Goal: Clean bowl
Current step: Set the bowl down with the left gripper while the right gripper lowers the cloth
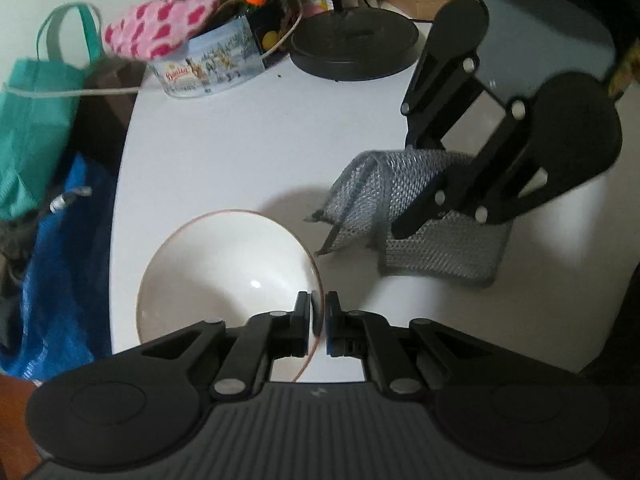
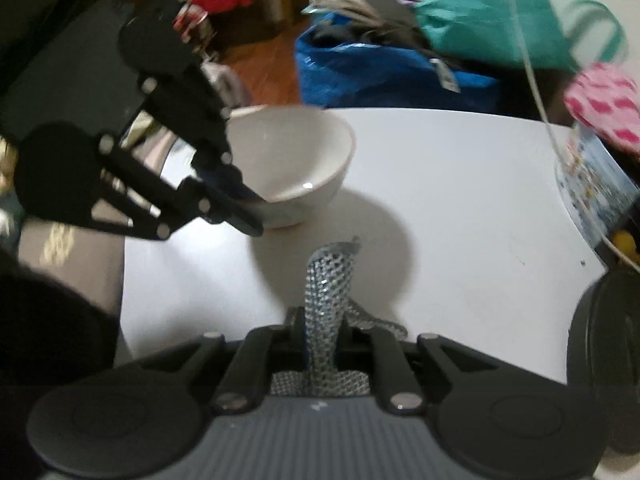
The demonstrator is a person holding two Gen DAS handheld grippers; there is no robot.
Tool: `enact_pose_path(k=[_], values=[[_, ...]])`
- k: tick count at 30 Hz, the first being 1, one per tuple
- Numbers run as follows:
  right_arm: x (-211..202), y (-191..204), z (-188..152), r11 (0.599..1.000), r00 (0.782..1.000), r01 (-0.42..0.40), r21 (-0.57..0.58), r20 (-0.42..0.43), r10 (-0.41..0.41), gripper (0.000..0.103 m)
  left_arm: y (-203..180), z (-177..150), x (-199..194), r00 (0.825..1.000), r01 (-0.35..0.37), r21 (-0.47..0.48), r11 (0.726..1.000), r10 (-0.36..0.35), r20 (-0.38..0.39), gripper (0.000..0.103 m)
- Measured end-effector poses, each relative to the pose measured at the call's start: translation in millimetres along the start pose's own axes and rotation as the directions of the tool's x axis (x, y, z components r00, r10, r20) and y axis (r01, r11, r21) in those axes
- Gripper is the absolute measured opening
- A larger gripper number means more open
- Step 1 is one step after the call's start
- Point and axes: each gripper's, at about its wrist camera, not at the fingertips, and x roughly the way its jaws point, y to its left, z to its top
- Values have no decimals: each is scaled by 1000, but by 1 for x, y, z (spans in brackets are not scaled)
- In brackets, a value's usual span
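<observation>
Presently, item one: white round surface (image 1: pixel 248 140). Item two: white bowl (image 1: pixel 224 272) near its edge, my left tongs (image 1: pixel 319 314) pinched narrow on the rim. Item three: grey mesh scouring cloth (image 1: pixel 404 216) lying just beside the bowl, one fold gripped in my right tongs (image 2: pixel 322 338). Item four: printed tin (image 1: pixel 208 68), well apart.
</observation>
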Motion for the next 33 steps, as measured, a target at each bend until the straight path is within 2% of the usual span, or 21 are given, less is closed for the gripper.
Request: enact_pose_path(k=[3, 5, 6, 7, 10, 15, 20, 26, 29, 30, 32, 33], values=[[-1, -4, -3, 998, 1000, 19, 54, 2, -19, 20, 1, 1, -3, 1000, -6, -27, 1000, 6, -8, 6], [-6, -5, -3, 996, 999, 42, 75, 4, -43, 35, 2, 0, -9, 1000, 3, -49, 999, -2, 11, 6], [-10, -5, -4, 995, 999, 50, 83, 4, -51, 47, 3, 1, -13, 1000, 9, -66, 998, -8, 25, 6], [-14, -5, -4, 994, 998, 57, 91, 6, -58, 51, 4, 1, -18, 999, 17, -92, 996, -13, 43, 6], [-29, -5, -5, 990, 996, 86, 112, 23, -89, 56, 7, 1, -27, 996, 40, -144, 989, -29, 79, 6], [-53, -8, -3, 980, 991, 104, 169, 66, -116, 64, 3, 2, -39, 995, 27, -181, 983, -9, 101, 6], [-70, -11, -8, 958, 978, 195, 211, 26, -205, 64, -1, -1, -54, 992, 28, -219, 975, -1, 123, 6], [-97, -22, -26, 908, 952, 295, 297, -16, -305, 66, 0, -12, -56, 993, 46, -281, 959, -13, 117, 6], [-112, -23, -31, 905, 954, 287, 314, -12, -299, 76, -1, -16, -55, 994, 47, -287, 957, -16, 109, 6], [-113, -22, -31, 910, 961, 268, 315, -14, -278, 86, -2, -17, -55, 994, 50, -291, 955, -19, 108, 6], [-99, -18, -34, 933, 979, 205, 297, -67, -193, 89, -3, -18, -54, 993, 65, -301, 952, -32, 112, 6], [-92, -17, -36, 935, 981, 191, 299, -82, -174, 89, -3, -18, -53, 993, 74, -305, 949, -40, 115, 6]])
